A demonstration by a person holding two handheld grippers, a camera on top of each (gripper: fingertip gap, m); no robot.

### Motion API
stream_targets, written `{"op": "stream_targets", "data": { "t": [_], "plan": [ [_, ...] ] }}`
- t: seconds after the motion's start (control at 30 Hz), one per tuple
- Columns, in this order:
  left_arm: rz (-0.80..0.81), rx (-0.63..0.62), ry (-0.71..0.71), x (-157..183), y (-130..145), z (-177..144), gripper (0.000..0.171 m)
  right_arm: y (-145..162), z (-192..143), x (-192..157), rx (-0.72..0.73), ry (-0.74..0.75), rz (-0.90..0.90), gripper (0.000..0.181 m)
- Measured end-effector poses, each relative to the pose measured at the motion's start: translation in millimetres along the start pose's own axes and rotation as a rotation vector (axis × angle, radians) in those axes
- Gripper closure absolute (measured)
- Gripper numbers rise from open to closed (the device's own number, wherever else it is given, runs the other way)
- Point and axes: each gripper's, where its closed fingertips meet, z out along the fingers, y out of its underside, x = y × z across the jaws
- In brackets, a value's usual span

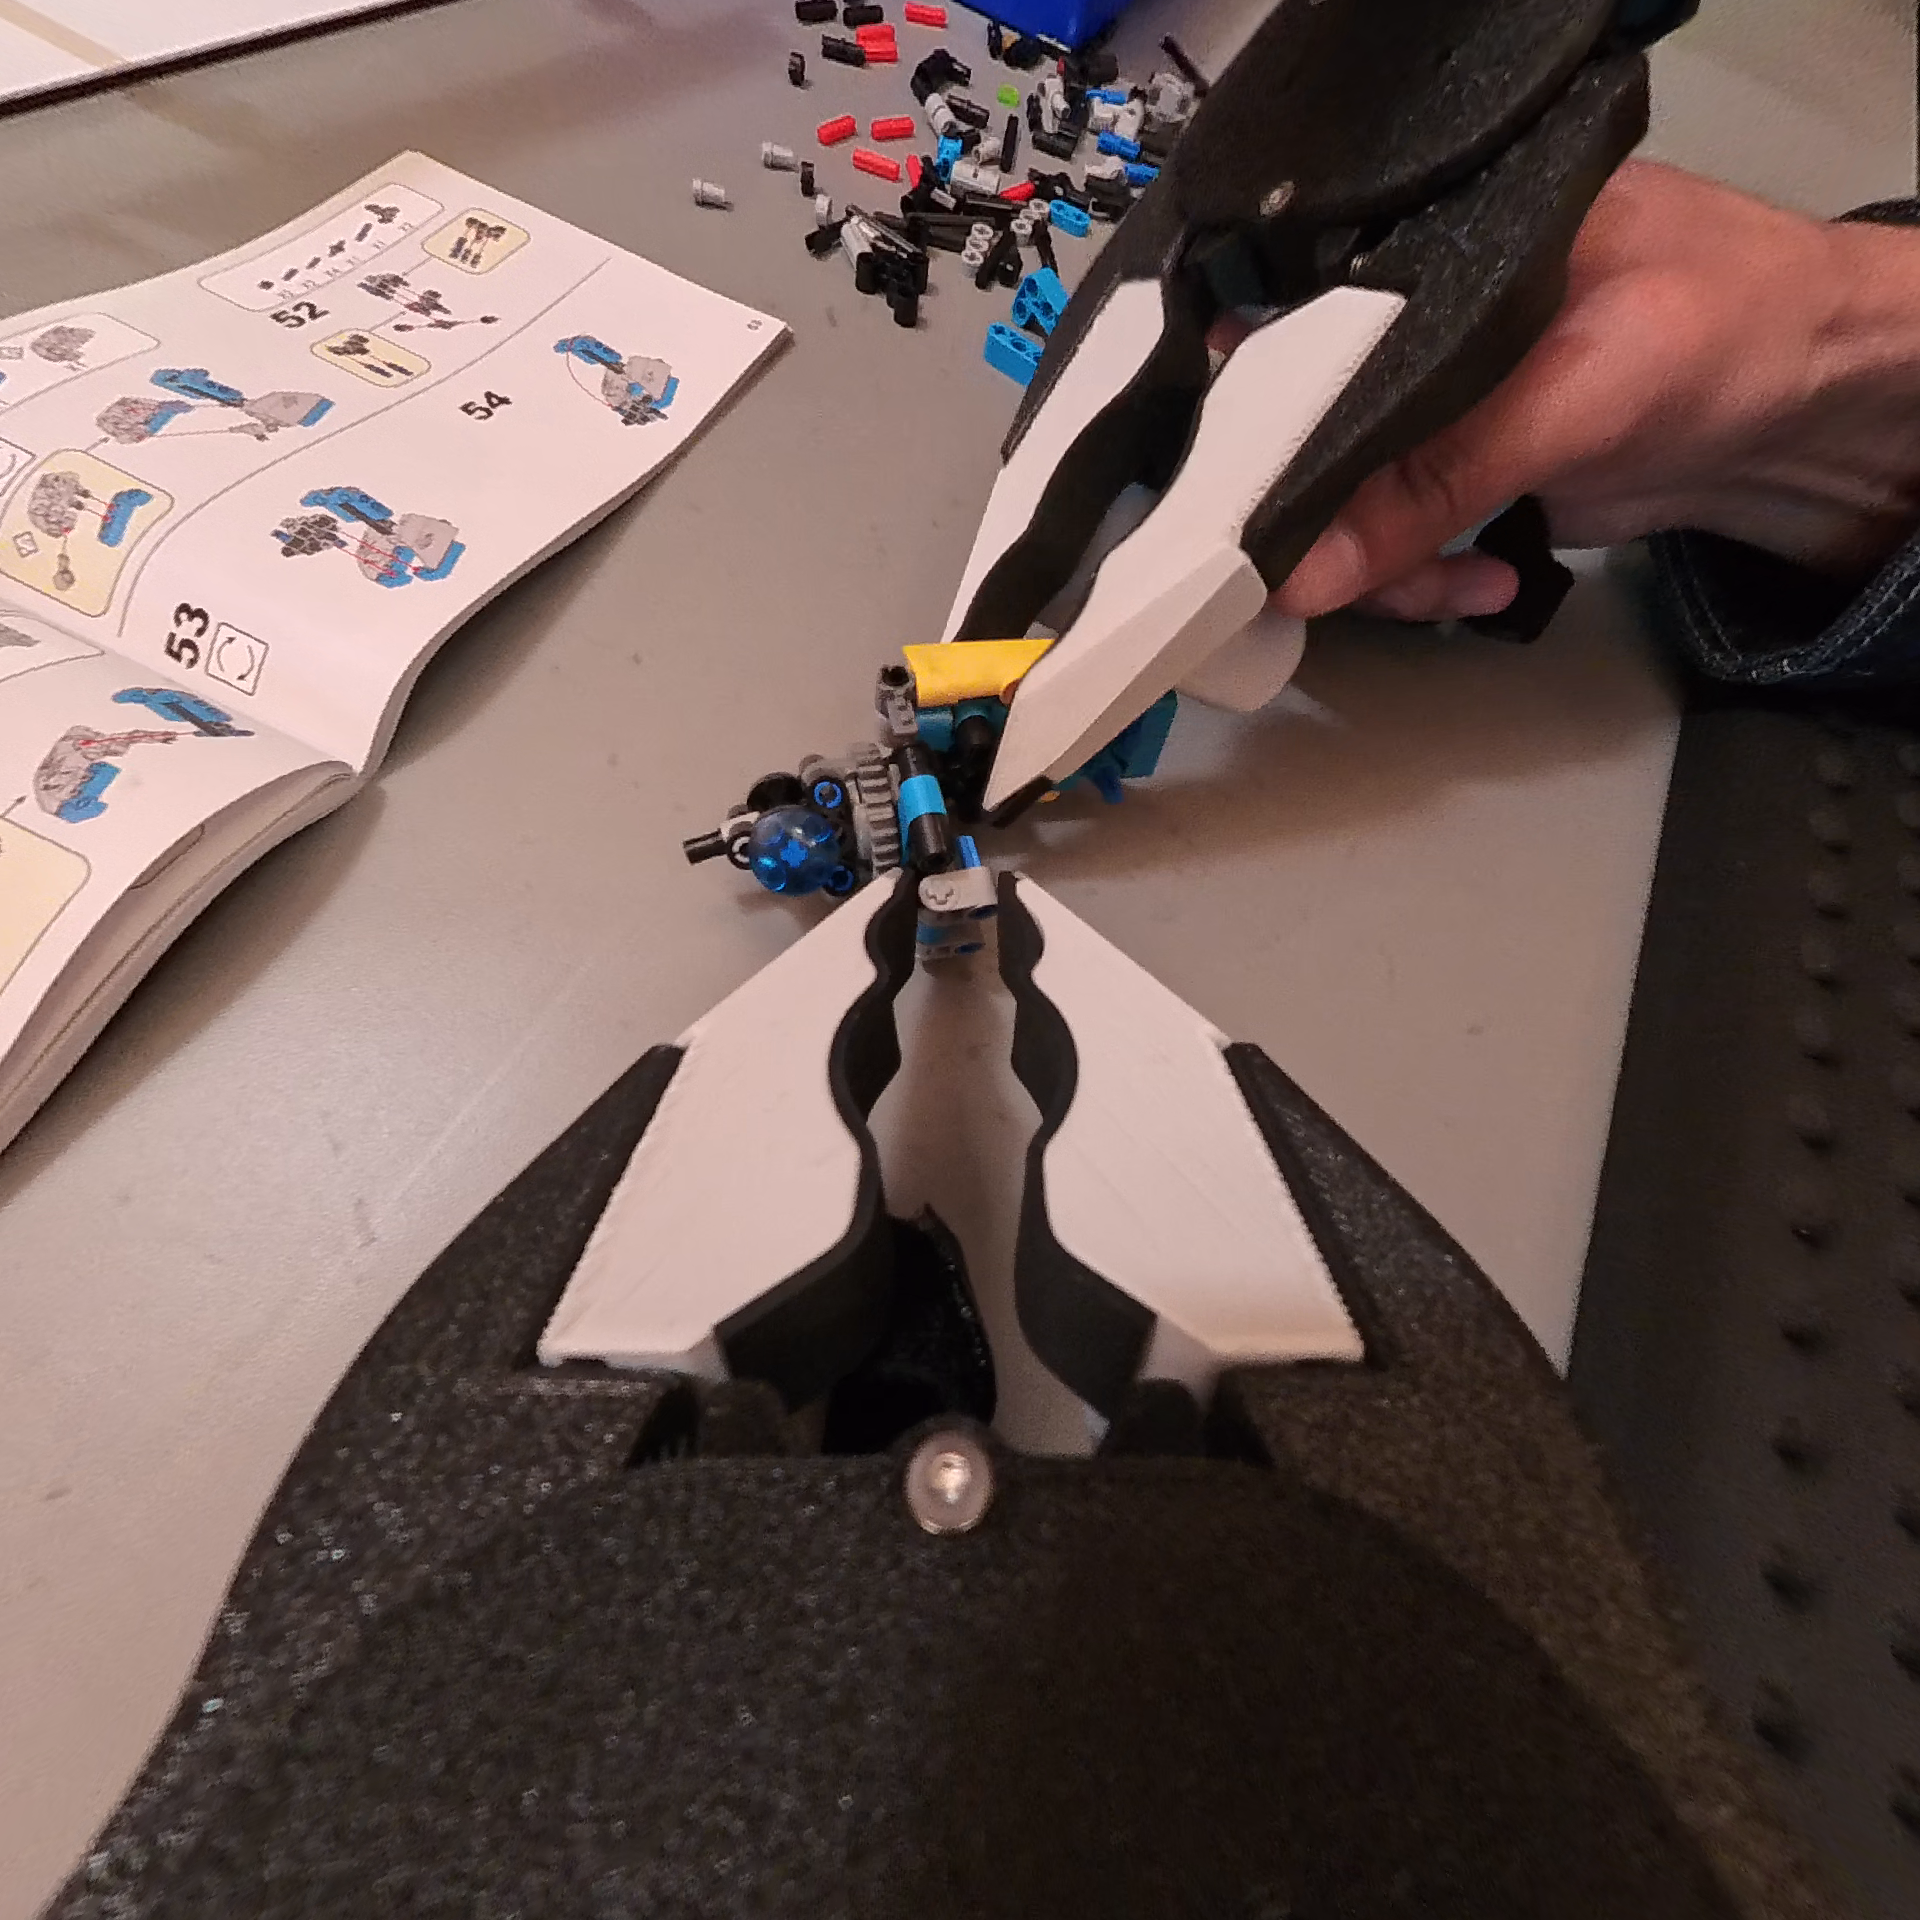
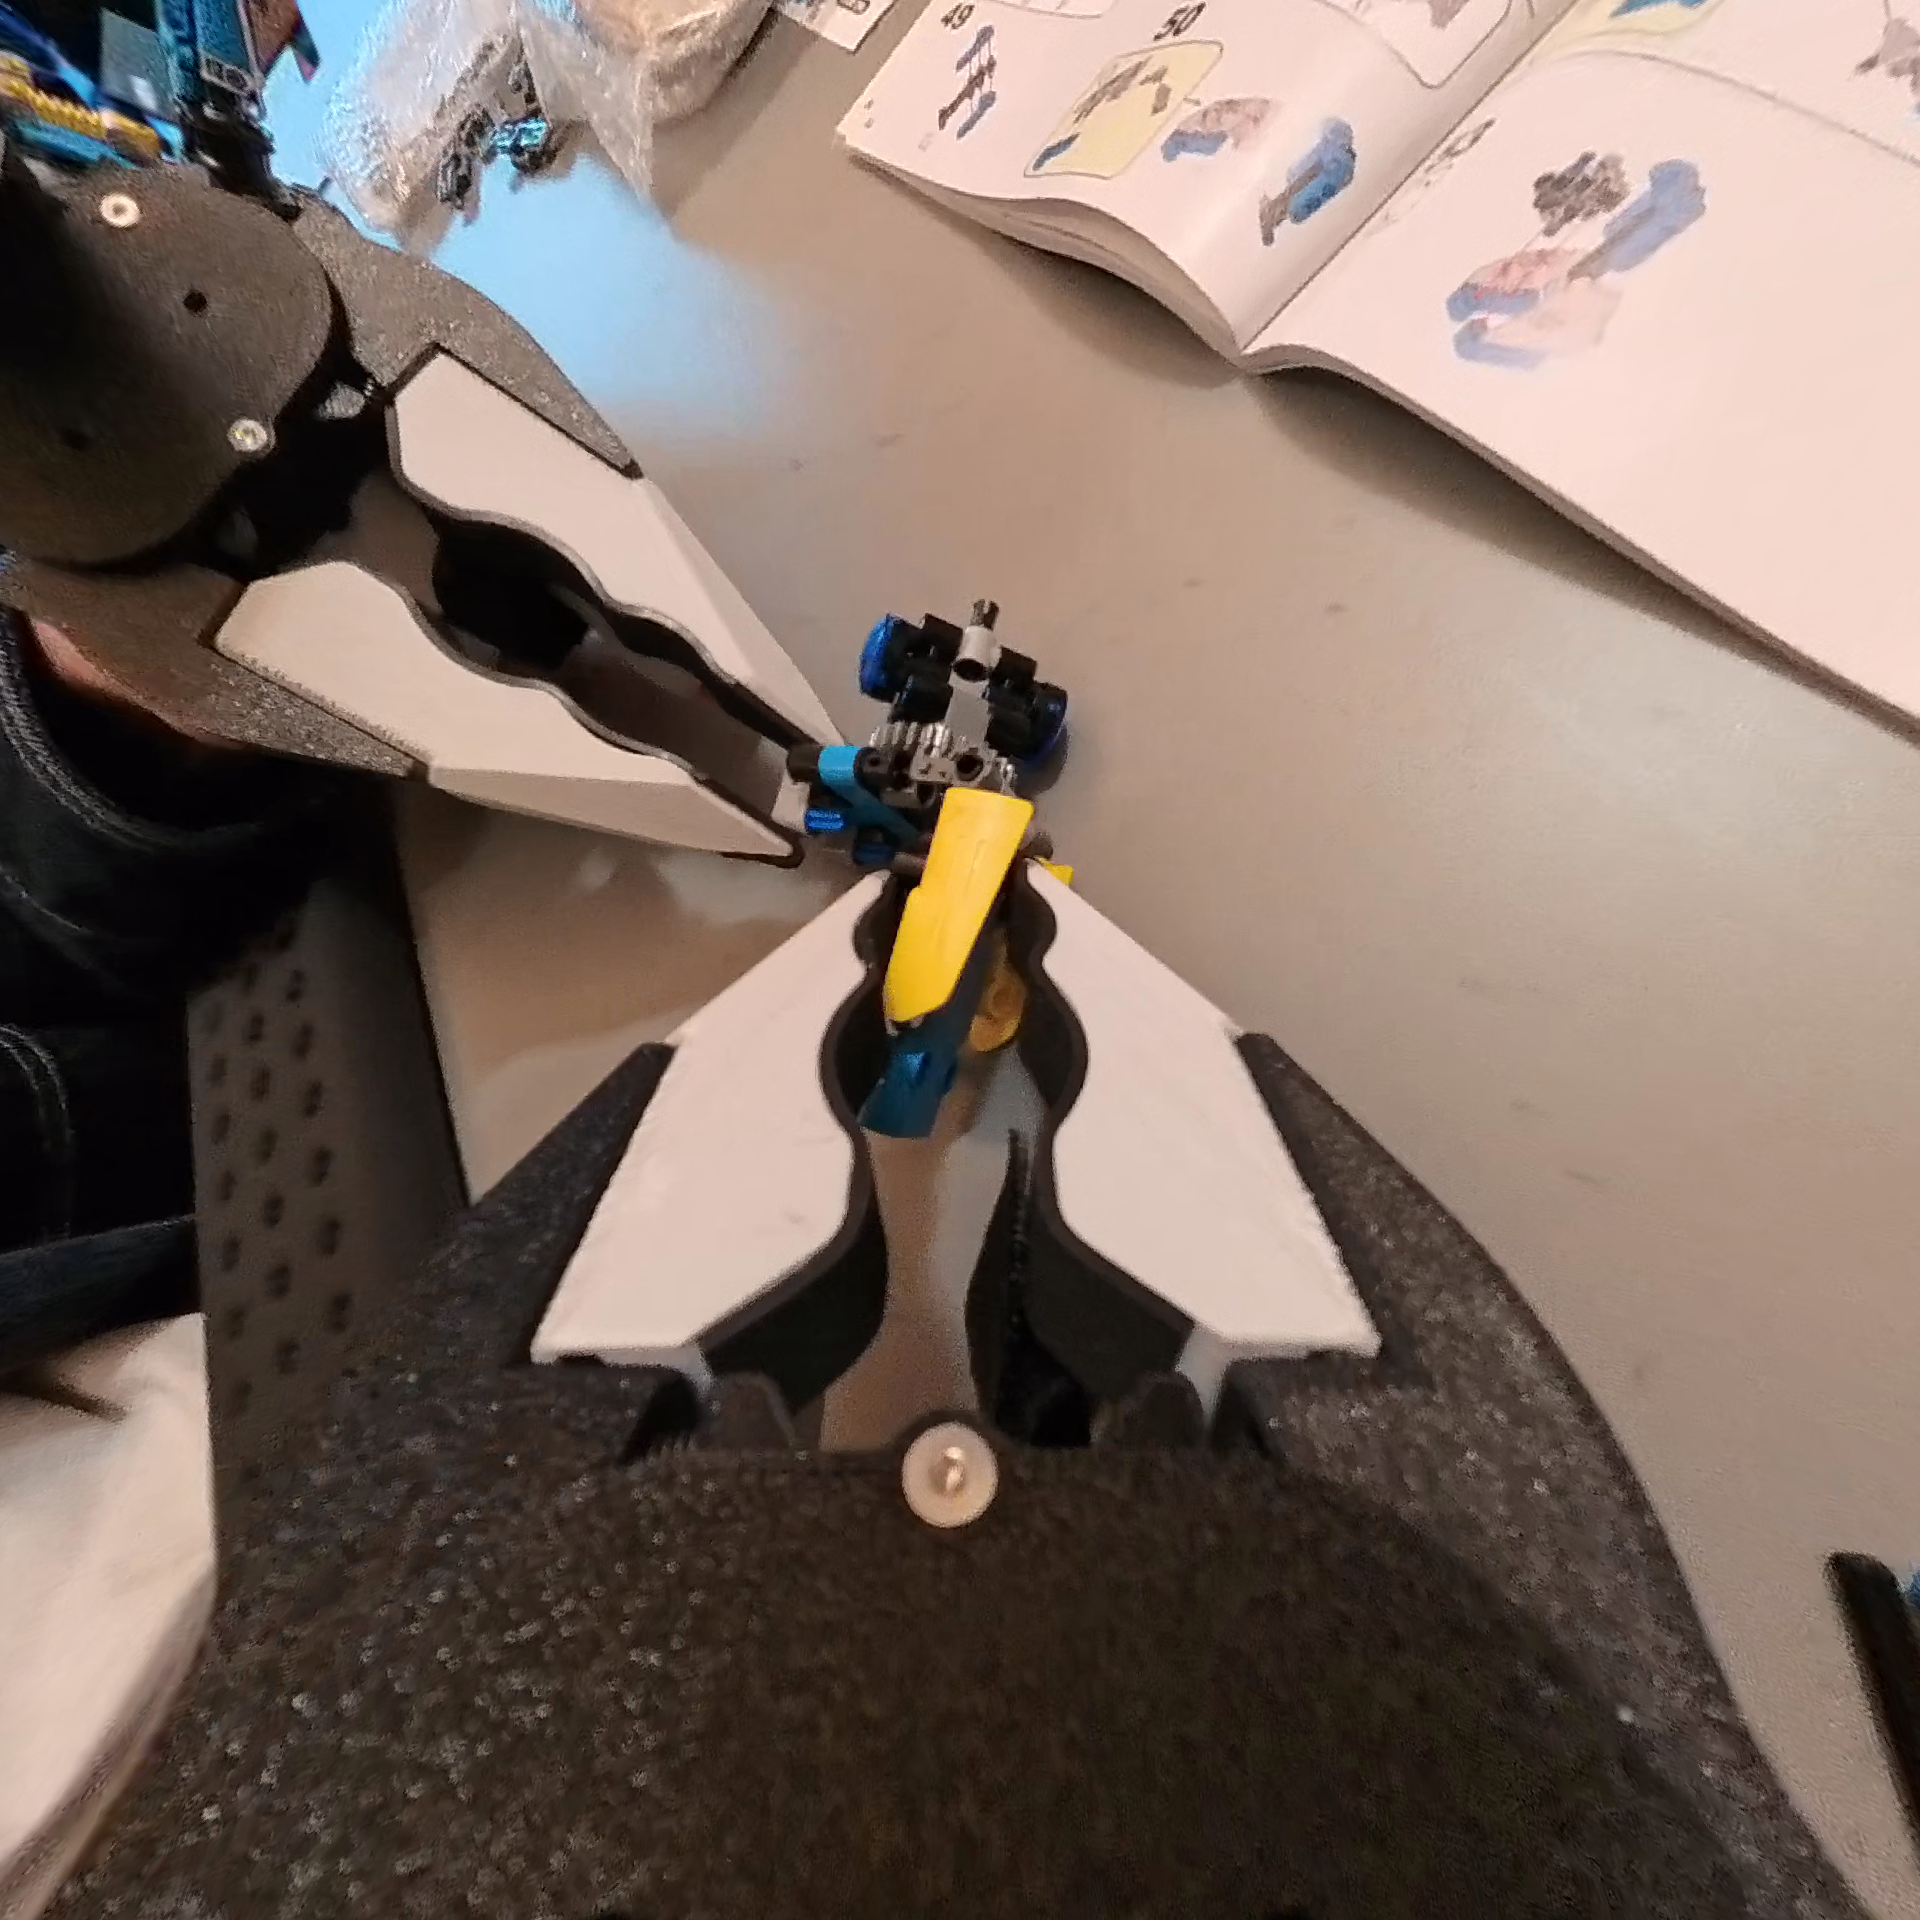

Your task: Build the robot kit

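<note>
A: Near the lens, what is the left gripper (image 1: pixel 956 894) doing?

B: It is pinching a small grey-and-blue connector (image 1: pixel 954 914) at lower centre, closed on it. The right gripper (image 2: pixel 961 883) is clamping the yellow panel (image 2: pixel 951 904) of the small brick model (image 1: pixel 862 821), which is sitting on the bench (image 1: pixel 1299 935).

A: And farther off?

B: An open instruction booklet (image 1: pixel 343 468) is lying upper left, printed with drawings and step numbers; loose pieces (image 1: pixel 977 177) are scattering along the top.

Grey table (image 1: pixel 520 1039): open instruction booklet (image 1: pixel 312 468), loose brick pieces (image 1: pixel 966 177), black studded mat (image 1: pixel 1787 1143).
</note>
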Motion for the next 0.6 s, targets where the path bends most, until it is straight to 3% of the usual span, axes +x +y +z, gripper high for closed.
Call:
{"op": "stream_targets", "data": {
  "t": [0.17,0.43,0.6],
  "plan": [
    [-0.012,0.003,0.002,0.7,0.2,-0.5,0.157,0.1,-0.3,0.5,0.016,0.034,-0.033,0.162],
    [-0.054,0.004,0.008,-0.2,0.0,0.1,0.156,0.5,0.5,-0.4,0.008,-0.014,0.097,0.161],
    [-0.044,0.005,-0.008,-1.6,-0.4,0.4,0.156,-2.3,1.6,1.9,0.035,0.0,0.039,0.161]
  ]
}}
